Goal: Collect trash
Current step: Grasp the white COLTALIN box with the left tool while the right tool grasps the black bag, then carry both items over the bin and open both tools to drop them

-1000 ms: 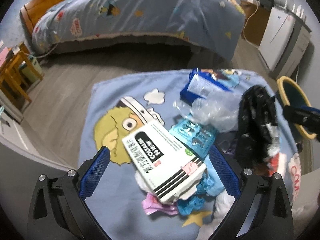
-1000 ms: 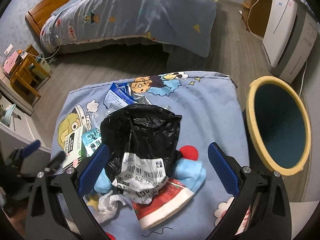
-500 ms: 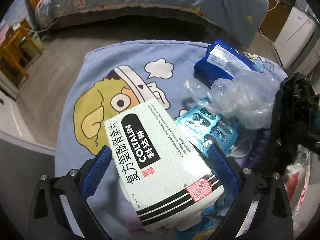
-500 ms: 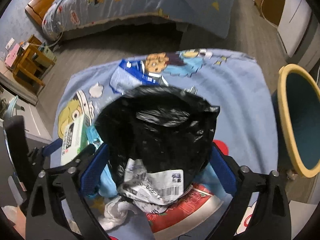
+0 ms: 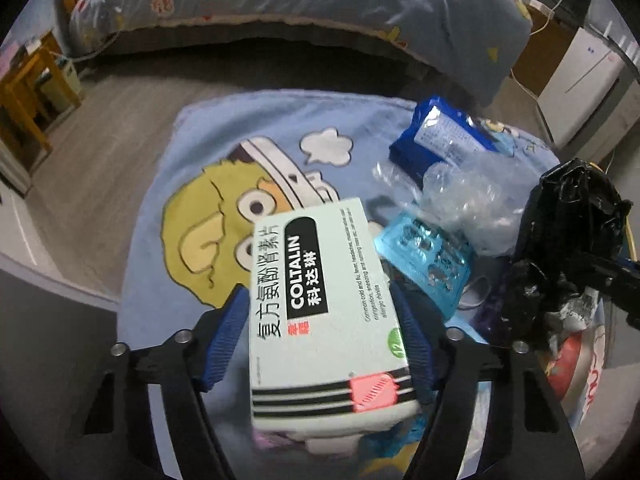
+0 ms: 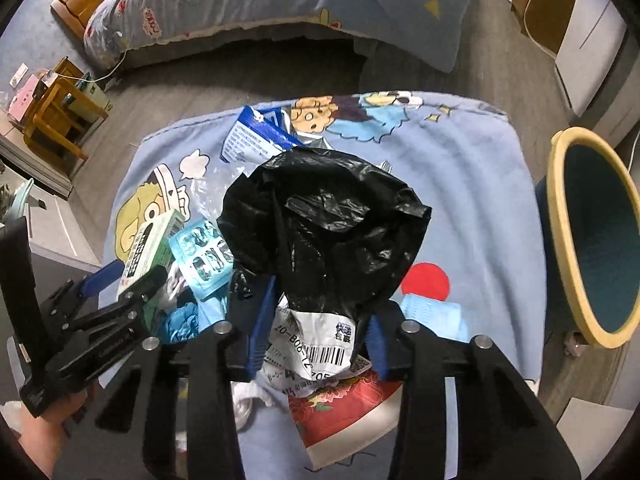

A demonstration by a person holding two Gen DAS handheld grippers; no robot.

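1. Left tongs [image 5: 320, 344], jaws just closing, grasp a pale green medicine box [image 5: 324, 304] by its long sides, above the cartoon-print blanket [image 5: 168, 280].
2. Right tongs [image 6: 316, 340], also just closing, clench a crumpled black plastic bag [image 6: 324, 228] w/ a barcode label [image 6: 320, 352].
3. Blue blister pack [image 5: 424, 264] lies just right of left tongs.
4. Yellow-rimmed bin [image 6: 560, 248] stands well right of right tongs.

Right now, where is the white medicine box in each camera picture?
Left wrist view: the Coltalin medicine box fills the lower middle, between the left gripper's blue pads.
Right wrist view: same box sits small at the left edge, beside the black plastic bag.
Shared landmark: the blue blister pack lies just right of the box.
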